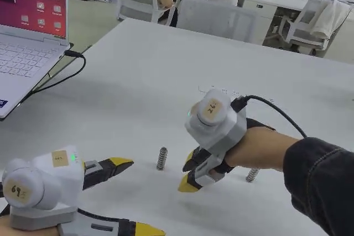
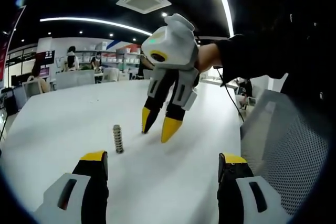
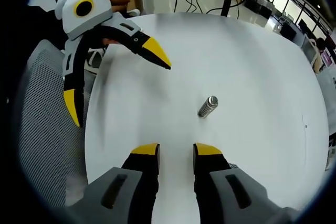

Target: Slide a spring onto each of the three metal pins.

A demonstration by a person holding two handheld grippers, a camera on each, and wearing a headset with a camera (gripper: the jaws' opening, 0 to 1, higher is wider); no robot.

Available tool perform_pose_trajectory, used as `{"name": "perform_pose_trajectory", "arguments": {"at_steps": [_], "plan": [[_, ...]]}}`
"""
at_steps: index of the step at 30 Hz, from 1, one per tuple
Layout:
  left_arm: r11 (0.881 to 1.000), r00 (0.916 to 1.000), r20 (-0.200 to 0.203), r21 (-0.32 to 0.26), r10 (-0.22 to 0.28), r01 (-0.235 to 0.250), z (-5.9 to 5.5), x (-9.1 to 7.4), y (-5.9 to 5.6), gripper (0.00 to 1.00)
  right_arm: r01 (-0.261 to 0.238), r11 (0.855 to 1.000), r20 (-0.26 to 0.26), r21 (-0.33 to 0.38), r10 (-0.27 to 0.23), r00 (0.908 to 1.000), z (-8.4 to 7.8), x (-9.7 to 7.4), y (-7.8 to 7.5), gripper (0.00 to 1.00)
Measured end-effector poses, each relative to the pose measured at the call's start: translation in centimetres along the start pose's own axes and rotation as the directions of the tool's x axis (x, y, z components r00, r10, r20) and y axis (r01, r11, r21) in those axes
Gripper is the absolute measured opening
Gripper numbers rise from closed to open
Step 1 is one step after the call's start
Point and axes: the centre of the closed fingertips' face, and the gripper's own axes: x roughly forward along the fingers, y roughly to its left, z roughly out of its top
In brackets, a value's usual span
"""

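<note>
Left tongs (image 2: 163,157) gaping wide, empty; right tongs (image 3: 177,149) hovering narrowly parted, empty; silver coiled metal spring (image 1: 161,158) standing upright between them on white tabletop (image 1: 138,81).

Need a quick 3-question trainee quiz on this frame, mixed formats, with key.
1. True or false: the right gripper is clamped on something.
2. Where is the upright spring? A) on the table, between the two grippers; B) clamped in one gripper; C) lying flat.
3. Fill in: the left gripper has its jaws wide ____.

Key: 1 false, its jaws stand slightly apart with nothing between them; 2 A; 3 open.
</note>
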Motion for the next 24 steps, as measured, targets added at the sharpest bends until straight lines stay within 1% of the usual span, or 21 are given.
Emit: {"name": "perform_pose_trajectory", "arguments": {"at_steps": [5, 13, 19, 24], "plan": [[1.0, 1.0, -0.001, 0.002, 0.0, 0.0, 0.1, 0.1, -0.1, 0.84, 0.006, 1.0, 0.021, 0.01, -0.006, 0.9998, -0.2, -0.4, 0.6, 0.24], [1.0, 1.0, -0.002, -0.002, -0.002, 0.002, 0.1, 0.2, -0.3, 0.84, 0.008, 1.0, 0.062, 0.026, -0.01, 0.998, -0.8, -1.0, 2.2, 0.25], [1.0, 1.0, -0.001, -0.004, -0.009, 0.009, 0.2, 0.4, -0.8, 0.84, 0.013, 0.999, 0.08, 0.046, -0.016, 0.9966, -1.6, -1.3, 2.9, 0.26], [1.0, 1.0, -0.003, -0.005, -0.006, 0.006, 0.1, 0.4, -0.8, 0.84, 0.021, 0.997, 0.097, 0.069, -0.027, 0.9949, -2.4, -1.8, 3.3, 0.26]]}}
